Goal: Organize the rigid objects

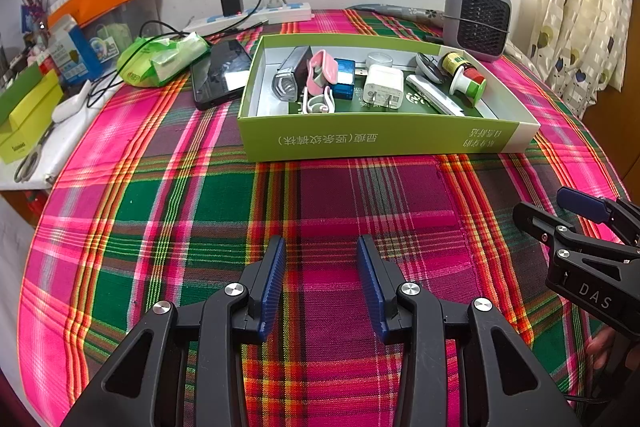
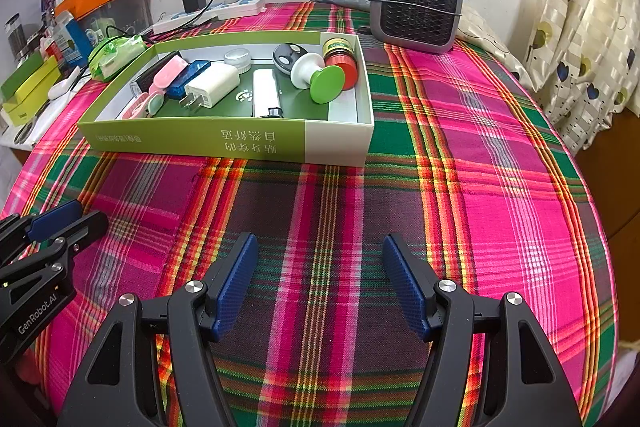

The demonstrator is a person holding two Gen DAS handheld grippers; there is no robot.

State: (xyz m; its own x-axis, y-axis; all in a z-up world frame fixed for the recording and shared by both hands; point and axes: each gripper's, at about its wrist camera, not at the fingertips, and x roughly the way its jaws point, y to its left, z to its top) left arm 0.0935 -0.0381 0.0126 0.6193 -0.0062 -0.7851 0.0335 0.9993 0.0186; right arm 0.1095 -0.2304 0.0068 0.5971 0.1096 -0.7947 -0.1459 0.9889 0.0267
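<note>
A shallow green box (image 1: 384, 139) (image 2: 224, 141) rests on the plaid cloth and holds several small rigid items. Among them are a white charger (image 1: 383, 87) (image 2: 212, 87), a blue block (image 1: 344, 79), a pink clip (image 1: 322, 71), a white stick (image 2: 265, 95), a green-capped stamp (image 1: 469, 85) (image 2: 320, 77) and a red-lidded jar (image 2: 341, 57). My left gripper (image 1: 321, 255) hovers open over bare cloth in front of the box. My right gripper (image 2: 316, 255) is also open, nearer the box's right end, with nothing between its fingers.
A grey fan heater (image 2: 418, 5) (image 1: 478, 19) stands behind the box. A black phone (image 1: 220, 73), a green wipes pack (image 1: 164, 61), a power strip (image 1: 256, 17) and a cluttered side shelf (image 1: 36, 99) lie to the left. Curtains (image 2: 580, 39) hang at the right.
</note>
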